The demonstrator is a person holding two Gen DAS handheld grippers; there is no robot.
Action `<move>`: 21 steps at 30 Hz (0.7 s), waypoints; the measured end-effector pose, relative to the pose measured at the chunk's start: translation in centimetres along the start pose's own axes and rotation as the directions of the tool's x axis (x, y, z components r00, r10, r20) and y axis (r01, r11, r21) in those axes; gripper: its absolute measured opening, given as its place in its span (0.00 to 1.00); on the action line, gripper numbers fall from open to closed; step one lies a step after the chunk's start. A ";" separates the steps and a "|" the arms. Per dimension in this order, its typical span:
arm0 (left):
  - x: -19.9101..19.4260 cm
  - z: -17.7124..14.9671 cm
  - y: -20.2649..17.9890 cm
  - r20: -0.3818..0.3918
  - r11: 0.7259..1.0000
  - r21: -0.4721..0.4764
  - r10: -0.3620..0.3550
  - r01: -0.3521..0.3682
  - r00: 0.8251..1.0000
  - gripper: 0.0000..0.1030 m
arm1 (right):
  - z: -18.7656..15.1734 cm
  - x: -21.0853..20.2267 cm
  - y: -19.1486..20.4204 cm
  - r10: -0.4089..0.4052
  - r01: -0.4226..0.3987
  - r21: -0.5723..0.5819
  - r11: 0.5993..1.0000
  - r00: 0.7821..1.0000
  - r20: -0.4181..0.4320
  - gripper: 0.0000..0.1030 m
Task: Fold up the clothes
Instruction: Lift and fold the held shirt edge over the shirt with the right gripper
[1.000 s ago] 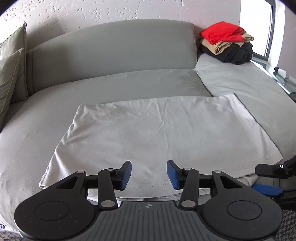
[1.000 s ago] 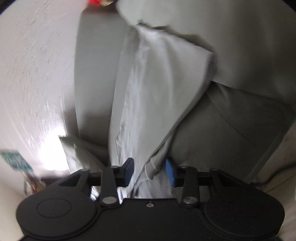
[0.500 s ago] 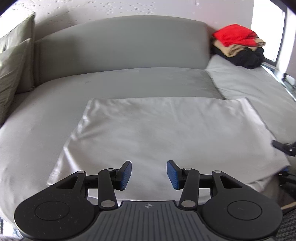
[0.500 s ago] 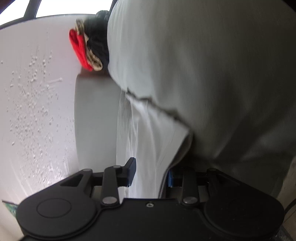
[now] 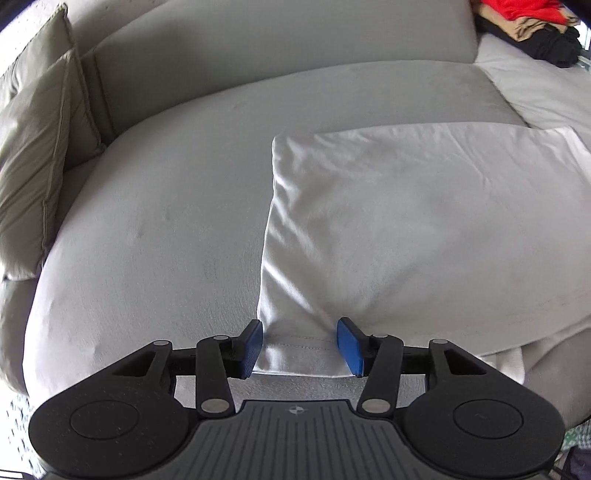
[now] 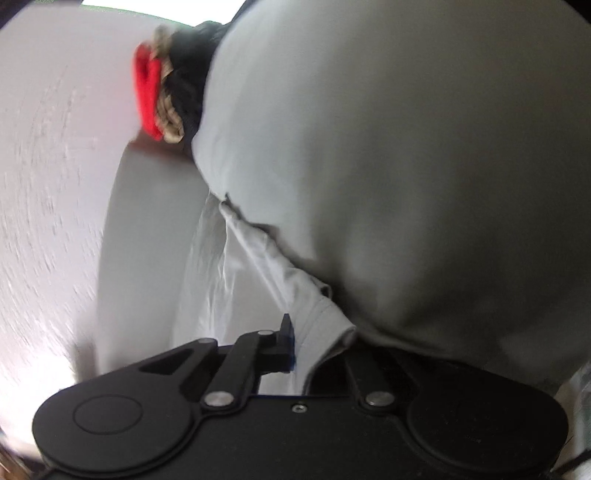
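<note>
A white folded garment (image 5: 399,229) lies flat on the grey sofa seat (image 5: 166,229). My left gripper (image 5: 300,345) is open, its blue pads on either side of the garment's near left hem corner. In the right wrist view, which is rolled sideways and blurred, my right gripper (image 6: 306,347) is shut on the garment's edge (image 6: 280,280); only its left finger (image 6: 286,345) shows, the other is hidden under the cloth.
A stack of folded clothes, red on top of tan and black (image 5: 528,26), sits at the sofa's far right and also shows in the right wrist view (image 6: 162,99). Grey cushions (image 5: 33,147) lean at the left. The sofa backrest (image 5: 277,48) runs behind.
My left gripper moved left and down to the garment's near left corner, still open. My right gripper closed on the garment's edge while rolling further.
</note>
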State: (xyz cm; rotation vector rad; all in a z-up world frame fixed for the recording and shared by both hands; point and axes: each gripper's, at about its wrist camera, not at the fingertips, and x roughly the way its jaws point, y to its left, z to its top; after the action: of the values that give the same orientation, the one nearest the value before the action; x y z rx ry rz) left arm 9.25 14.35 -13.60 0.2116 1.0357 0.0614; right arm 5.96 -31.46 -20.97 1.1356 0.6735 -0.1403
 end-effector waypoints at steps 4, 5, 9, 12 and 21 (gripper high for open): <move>-2.1 -0.7 2.0 0.069 0.999 -0.022 0.034 -0.032 0.997 0.50 | -0.4 -0.4 4.6 -0.104 0.113 -0.250 0.962 0.993 0.052 0.03; -2.5 -0.7 2.5 0.087 0.999 -0.033 0.046 -0.043 0.995 0.52 | -0.6 -0.5 6.0 -0.123 0.141 -0.317 0.938 0.990 0.074 0.03; -2.8 -0.7 4.7 0.121 0.990 -0.132 0.057 -0.041 0.991 0.55 | -2.9 -0.3 12.7 -0.119 0.184 -0.556 0.811 0.981 0.151 0.03; -3.0 -1.0 7.3 0.148 0.962 -0.270 0.003 0.038 0.989 0.55 | -6.2 -0.3 17.5 -0.048 0.142 -0.711 0.689 0.987 0.150 0.03; -2.4 -2.8 13.3 0.180 0.831 -0.531 -0.077 0.163 0.981 0.54 | -20.3 4.7 25.7 -0.010 -0.121 -0.905 0.408 0.990 -0.137 0.03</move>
State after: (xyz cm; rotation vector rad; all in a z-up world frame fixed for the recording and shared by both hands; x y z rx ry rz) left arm 6.29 27.37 -10.21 -0.3678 0.8381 0.2206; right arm 12.20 -1.56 -8.35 0.0567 0.6698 0.3551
